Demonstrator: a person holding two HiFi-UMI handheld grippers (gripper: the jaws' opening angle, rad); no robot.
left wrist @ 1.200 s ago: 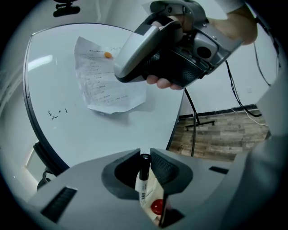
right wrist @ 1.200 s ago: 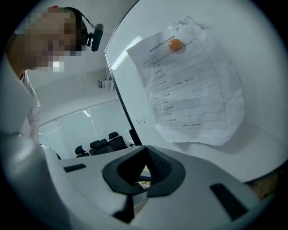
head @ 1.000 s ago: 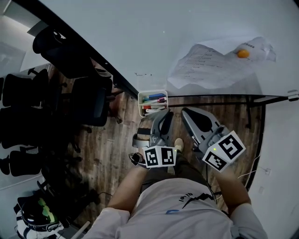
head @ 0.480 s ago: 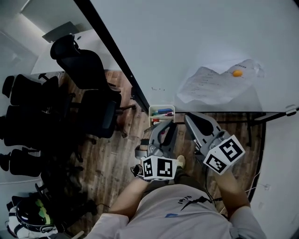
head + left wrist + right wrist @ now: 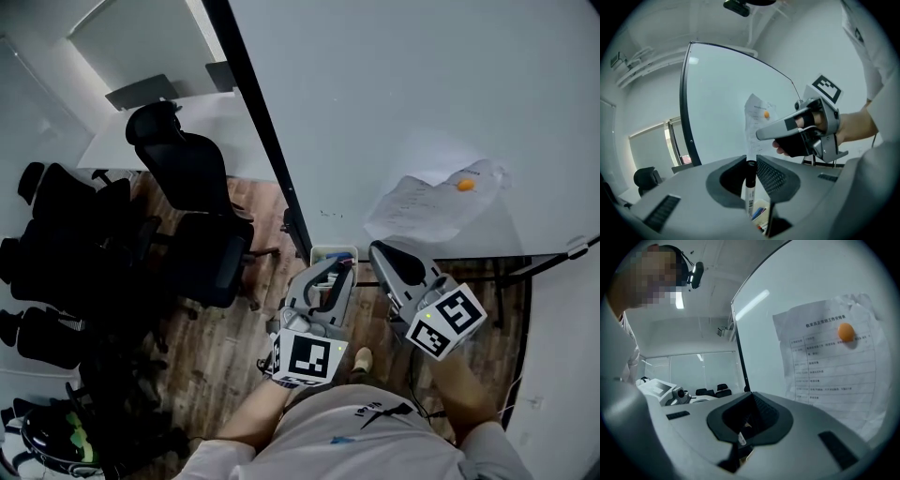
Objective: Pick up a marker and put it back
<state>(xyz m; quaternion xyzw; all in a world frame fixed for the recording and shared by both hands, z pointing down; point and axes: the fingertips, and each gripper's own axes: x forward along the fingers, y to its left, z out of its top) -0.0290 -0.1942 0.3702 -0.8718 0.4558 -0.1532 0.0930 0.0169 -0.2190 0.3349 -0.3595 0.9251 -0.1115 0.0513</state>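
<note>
Left gripper view: left claw (image 5: 751,158) pinches black-capped marker (image 5: 749,192) upright; right claw (image 5: 751,397) closed together, empty.

Whiteboard (image 5: 422,84), crumpled printed sheet (image 5: 422,208) under orange magnet (image 5: 465,185), marker tray (image 5: 330,250) at its edge

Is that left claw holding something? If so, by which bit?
Yes: the left gripper holds a marker upright, clamped near its black cap end.

The floor (image 5: 225,347) is brown wood. Black chairs (image 5: 178,155) stand at the left, near a white table (image 5: 112,141). A big white board (image 5: 394,94) with a dark edge fills the far right side.
</note>
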